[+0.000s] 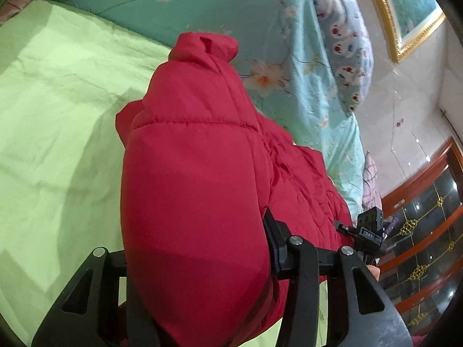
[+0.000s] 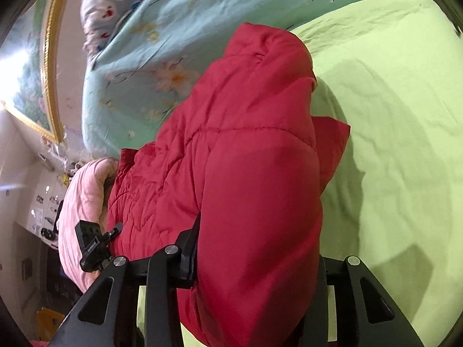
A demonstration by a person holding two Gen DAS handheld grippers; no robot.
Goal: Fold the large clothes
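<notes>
A puffy red quilted jacket [image 1: 196, 156] lies bunched on the light green bed sheet [image 1: 58, 92]. My left gripper [image 1: 199, 263] is shut on a thick fold of it, the jacket bulging between its two black fingers [image 1: 275, 245]. The right gripper shows at the right of the left wrist view [image 1: 364, 234]. In the right wrist view my right gripper [image 2: 257, 260] is likewise shut on a fold of the same jacket [image 2: 246, 144], over the sheet [image 2: 390, 101]. The left gripper shows there at the left [image 2: 92, 240]. The fingertips are buried in fabric.
A turquoise floral quilt [image 1: 202, 8] and a patterned pillow [image 1: 344, 46] lie at the head of the bed. A pink blanket [image 2: 84, 202] lies beside the jacket. A gold-framed picture [image 1: 405, 14] hangs on the wall. A dark wooden cabinet [image 1: 428, 231] stands beyond the bed.
</notes>
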